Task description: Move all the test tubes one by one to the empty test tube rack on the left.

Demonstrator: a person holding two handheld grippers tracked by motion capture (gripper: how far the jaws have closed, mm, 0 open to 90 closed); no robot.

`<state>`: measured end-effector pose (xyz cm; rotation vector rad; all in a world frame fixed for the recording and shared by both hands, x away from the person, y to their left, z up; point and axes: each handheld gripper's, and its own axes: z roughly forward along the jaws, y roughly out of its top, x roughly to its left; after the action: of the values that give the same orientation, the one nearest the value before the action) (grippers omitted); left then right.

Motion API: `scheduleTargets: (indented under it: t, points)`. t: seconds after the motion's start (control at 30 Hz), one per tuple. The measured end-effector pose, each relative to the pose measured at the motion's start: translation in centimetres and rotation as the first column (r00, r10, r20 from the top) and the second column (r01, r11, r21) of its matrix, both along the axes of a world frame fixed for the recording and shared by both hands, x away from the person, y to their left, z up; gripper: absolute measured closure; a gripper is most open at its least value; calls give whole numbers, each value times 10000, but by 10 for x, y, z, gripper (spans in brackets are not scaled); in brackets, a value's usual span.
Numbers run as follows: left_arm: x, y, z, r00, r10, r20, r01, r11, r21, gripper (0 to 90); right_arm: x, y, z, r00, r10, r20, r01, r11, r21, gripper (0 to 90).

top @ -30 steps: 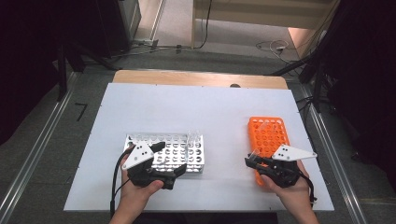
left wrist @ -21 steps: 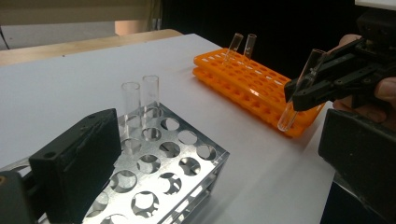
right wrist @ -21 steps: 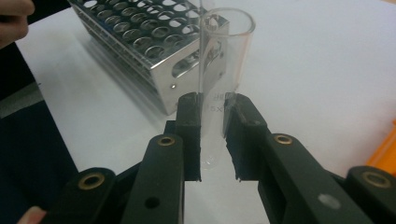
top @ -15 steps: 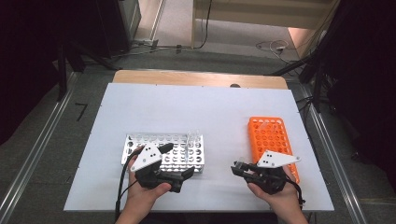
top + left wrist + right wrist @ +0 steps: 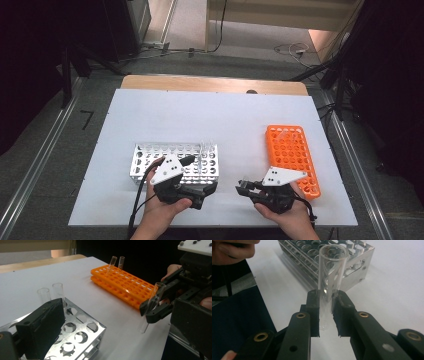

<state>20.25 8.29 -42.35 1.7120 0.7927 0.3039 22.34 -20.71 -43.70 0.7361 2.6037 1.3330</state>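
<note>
My right gripper (image 5: 325, 312) is shut on a clear glass test tube (image 5: 329, 272) and holds it upright above the white table. In the left gripper view that tube (image 5: 153, 300) leans between the right gripper's (image 5: 153, 311) jaws. My left gripper (image 5: 212, 189) points right toward it, a short gap away, with nothing between its jaws; one black finger (image 5: 41, 330) shows over the metal rack (image 5: 80, 332). The metal rack (image 5: 175, 159) holds two tubes (image 5: 58, 292) at one end. Two more tubes (image 5: 116, 263) stand in the orange rack (image 5: 291, 157).
The white table (image 5: 200, 120) has bare room behind both racks. Its front edge (image 5: 215, 224) runs just under both hands. A wooden strip (image 5: 215, 84) lines the far edge. Cables trail from both grippers.
Both grippers have moved toward the table's front middle. The right one went left, away from the orange rack, with the tube; the left one went right along the metal rack's front.
</note>
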Motion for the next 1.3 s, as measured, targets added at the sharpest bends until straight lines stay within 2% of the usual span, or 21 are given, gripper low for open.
scheduleTargets:
  t: [0.2, 0.4, 0.5, 0.6, 0.77, 0.93, 1.0, 1.3]
  points:
    - [-1, -10, 0, 9992, -386, 42, 385, 9993, 19, 2, -4, 9, -2, 9995, 302, -62, -302, 9995, -30, 739]
    - [-3, -18, 0, 9954, -952, -60, 951, 9954, -98, 57, -7, 16, -3, 9986, 528, -76, -529, 9986, -65, 739]
    - [-5, -23, 0, 9911, -1321, -177, 1319, 9912, -145, 132, -9, 20, -4, 9978, 663, -38, -664, 9978, -86, 739]
    - [-7, -29, -1, 9870, -1589, -247, 1590, 9873, 16, 220, -10, 22, -4, 9973, 732, -70, -733, 9973, -73, 739]
    - [-8, -38, -4, 9860, -1632, -351, 1639, 9863, 188, 363, -13, 25, -4, 9964, 842, -114, -842, 9964, -70, 739]
    - [-10, -42, -5, 9808, -1932, -270, 1941, 9803, 362, 536, -15, 27, -3, 9949, 1003, -82, -1004, 9949, -84, 739]
    - [-11, -44, -5, 9801, -1969, -250, 1979, 9788, 518, 557, -15, 27, -3, 9946, 1038, -77, -1038, 9946, -71, 739]
    - [-12, -47, -6, 9785, -2055, -174, 2062, 9765, 629, 659, -16, 29, -3, 9933, 1152, -110, -1153, 9933, -63, 739]
